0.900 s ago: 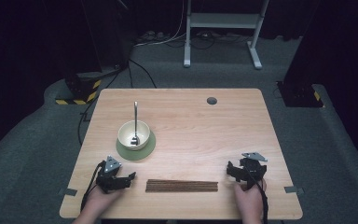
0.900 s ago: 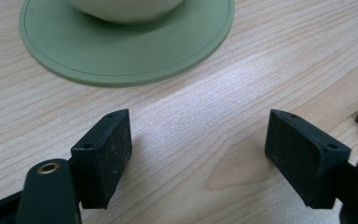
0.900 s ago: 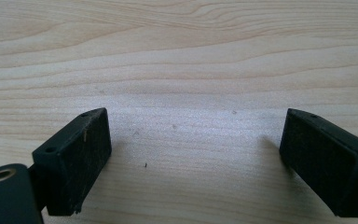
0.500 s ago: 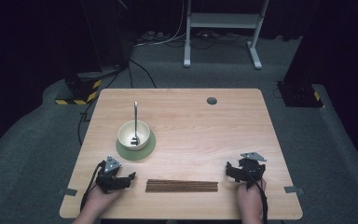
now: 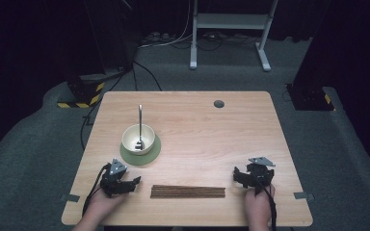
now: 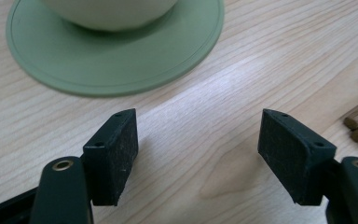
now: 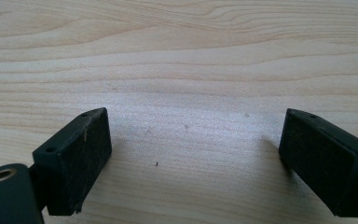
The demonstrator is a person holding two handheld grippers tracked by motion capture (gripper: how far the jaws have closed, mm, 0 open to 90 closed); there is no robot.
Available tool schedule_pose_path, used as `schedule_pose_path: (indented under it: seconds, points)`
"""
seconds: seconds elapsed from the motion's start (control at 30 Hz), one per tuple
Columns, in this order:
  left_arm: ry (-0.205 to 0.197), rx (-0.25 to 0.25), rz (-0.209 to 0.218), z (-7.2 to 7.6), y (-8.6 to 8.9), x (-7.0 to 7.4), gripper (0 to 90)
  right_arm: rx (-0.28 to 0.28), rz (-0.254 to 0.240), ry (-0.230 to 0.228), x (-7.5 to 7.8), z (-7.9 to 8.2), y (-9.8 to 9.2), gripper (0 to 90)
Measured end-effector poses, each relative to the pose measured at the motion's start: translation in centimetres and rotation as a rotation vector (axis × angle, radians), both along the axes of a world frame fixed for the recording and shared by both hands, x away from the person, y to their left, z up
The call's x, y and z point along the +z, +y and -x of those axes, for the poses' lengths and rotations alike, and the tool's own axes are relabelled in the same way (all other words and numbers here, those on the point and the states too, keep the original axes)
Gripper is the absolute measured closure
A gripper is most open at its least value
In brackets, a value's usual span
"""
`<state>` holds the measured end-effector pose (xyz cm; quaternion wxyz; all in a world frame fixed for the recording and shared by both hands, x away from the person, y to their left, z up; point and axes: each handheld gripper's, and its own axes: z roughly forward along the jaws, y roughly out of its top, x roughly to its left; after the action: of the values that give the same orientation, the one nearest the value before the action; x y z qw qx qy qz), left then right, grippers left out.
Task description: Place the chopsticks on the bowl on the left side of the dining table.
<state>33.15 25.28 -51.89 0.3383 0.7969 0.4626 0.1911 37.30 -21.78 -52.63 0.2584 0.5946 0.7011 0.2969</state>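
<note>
Wooden chopsticks (image 5: 188, 191), one bundle, lie between your two grippers, left (image 5: 136, 181) and right (image 5: 236, 175), both jaws open and empty, one bowl (image 5: 138, 138) beyond.

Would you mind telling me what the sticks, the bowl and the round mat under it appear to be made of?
The sticks look like dark, unvarnished wood: brown, with grain visible at their cut ends in the left gripper view. The bowl is probably glazed ceramic, cream and smooth, though plastic is possible. The mat seems to be silicone or soft plastic: matte green with a moulded ring near its rim.
</note>
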Motion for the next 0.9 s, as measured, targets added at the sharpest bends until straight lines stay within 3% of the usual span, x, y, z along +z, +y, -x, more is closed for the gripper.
schedule_pose_path:
  seconds: [0.4,0.7,0.9]
  points:
    - [-0.034,-0.042,0.024,0.2,-0.8,0.9,31.6,0.003,0.001,0.016,0.1,0.1,0.0,9.4]
    - [-0.022,-0.091,0.059,0.2,-1.6,1.0,35.9,-0.003,0.001,-0.002,0.0,0.0,0.0,9.4]
    - [-0.018,-0.131,0.071,0.1,-2.6,1.0,38.0,0.008,0.001,0.023,0.2,0.1,0.0,9.4]
